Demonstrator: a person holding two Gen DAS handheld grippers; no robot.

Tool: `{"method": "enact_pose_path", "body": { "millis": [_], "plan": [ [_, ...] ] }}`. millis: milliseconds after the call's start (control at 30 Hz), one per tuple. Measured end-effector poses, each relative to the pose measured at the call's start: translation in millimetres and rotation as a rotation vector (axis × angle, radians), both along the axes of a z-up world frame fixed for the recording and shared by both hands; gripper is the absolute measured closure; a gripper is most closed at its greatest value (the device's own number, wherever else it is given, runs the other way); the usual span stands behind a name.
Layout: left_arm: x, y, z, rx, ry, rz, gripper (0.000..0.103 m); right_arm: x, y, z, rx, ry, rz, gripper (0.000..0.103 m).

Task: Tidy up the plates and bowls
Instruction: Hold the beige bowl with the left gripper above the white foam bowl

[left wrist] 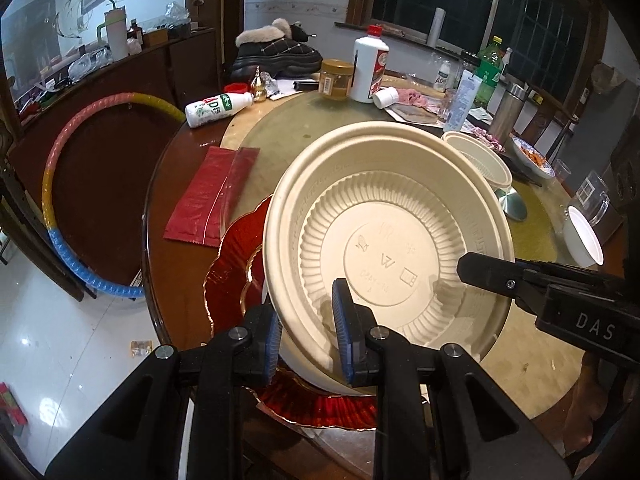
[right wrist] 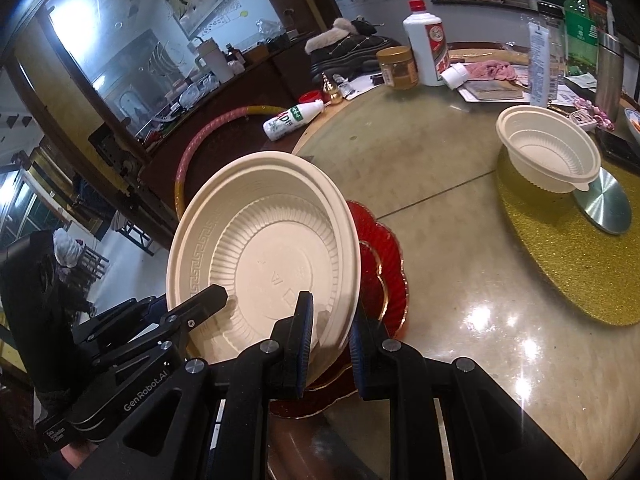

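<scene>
Mid-transfer: cream plate [left wrist: 392,240] tilted above red scalloped plate [left wrist: 240,272], rim clamped by left gripper [left wrist: 310,332] and apparently also by right gripper [right wrist: 330,344]; next, level and lower onto red plate, or carry toward bowl [right wrist: 550,152].

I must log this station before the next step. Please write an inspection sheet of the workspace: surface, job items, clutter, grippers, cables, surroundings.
Surface: round table with a gold mat.
Job's things: large cream bowl, tilted over a red plate; smaller cream bowl standing apart on the mat.
Clutter: white liquor bottle, jar, fallen milk bottle, red packet, fur-lined shoe.
Grippers: left gripper and right gripper each clamp the large bowl's rim.
Cables: nothing seen.
Surroundings: hula hoop, cabinet, dark windows.
</scene>
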State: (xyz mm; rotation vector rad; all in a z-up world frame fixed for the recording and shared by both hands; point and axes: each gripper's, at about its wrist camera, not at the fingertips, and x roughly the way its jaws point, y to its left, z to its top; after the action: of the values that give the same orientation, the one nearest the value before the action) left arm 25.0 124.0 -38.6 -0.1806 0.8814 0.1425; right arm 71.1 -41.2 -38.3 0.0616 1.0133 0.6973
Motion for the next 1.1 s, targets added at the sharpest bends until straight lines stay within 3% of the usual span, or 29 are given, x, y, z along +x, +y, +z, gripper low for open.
{"method": "enact_pose_path", "body": {
  "millis": [1100],
  "plan": [
    [6.6, 6.8, -7.5, -0.001, 0.045, 0.017, 0.082, 4.6, 11.7, -14.5, 0.002, 0.047, 0.021, 0.083]
  ]
}}
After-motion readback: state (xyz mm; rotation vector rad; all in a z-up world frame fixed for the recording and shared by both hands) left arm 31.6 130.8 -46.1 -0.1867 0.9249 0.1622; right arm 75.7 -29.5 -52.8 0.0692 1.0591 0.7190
